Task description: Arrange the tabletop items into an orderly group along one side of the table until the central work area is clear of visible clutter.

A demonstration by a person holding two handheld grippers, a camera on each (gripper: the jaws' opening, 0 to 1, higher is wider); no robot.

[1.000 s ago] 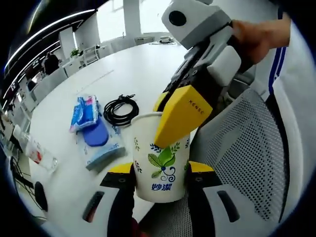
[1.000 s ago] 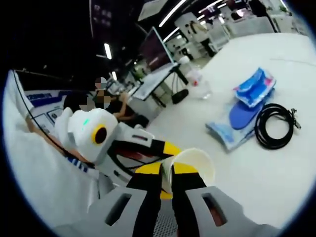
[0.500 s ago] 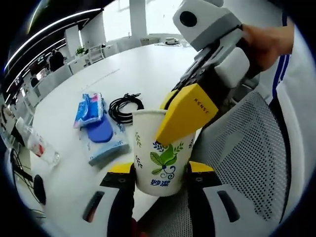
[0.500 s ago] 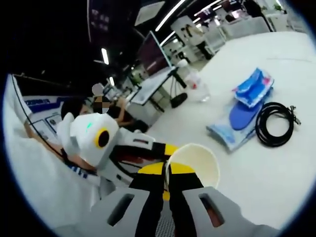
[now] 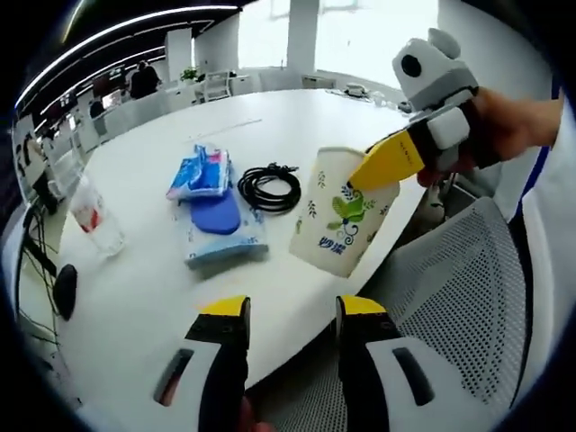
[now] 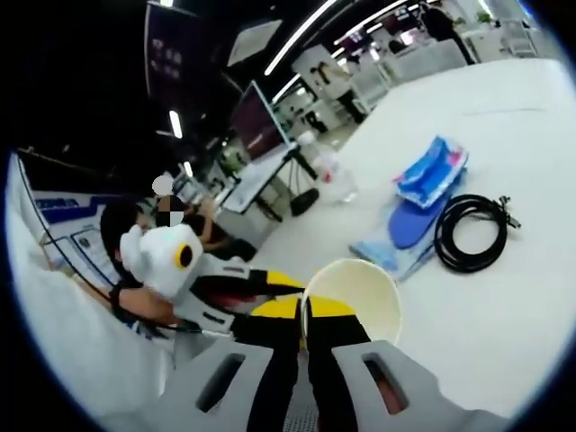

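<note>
In the left gripper view, your left gripper [image 5: 292,315] stands open and empty, jaws parted above the near table [image 5: 144,297] edge. Ahead of it and to its left lie the plastic bottle [image 5: 94,220], then the tissue packs [image 5: 211,202], then the coiled black cable [image 5: 270,187].

Right of the cable, ahead of and apart from the left jaws, the paper cup [image 5: 342,211] hangs tilted, its long axis leaning with the rim toward the right. Your right gripper [image 5: 387,162] grips that rim.

In the right gripper view, the right gripper [image 6: 306,328] pinches the cup [image 6: 355,292] wall between nearly closed jaws. The cluster lies ahead and right of the cup, so the right hand is the one placed to set it beside the cluster.
</note>
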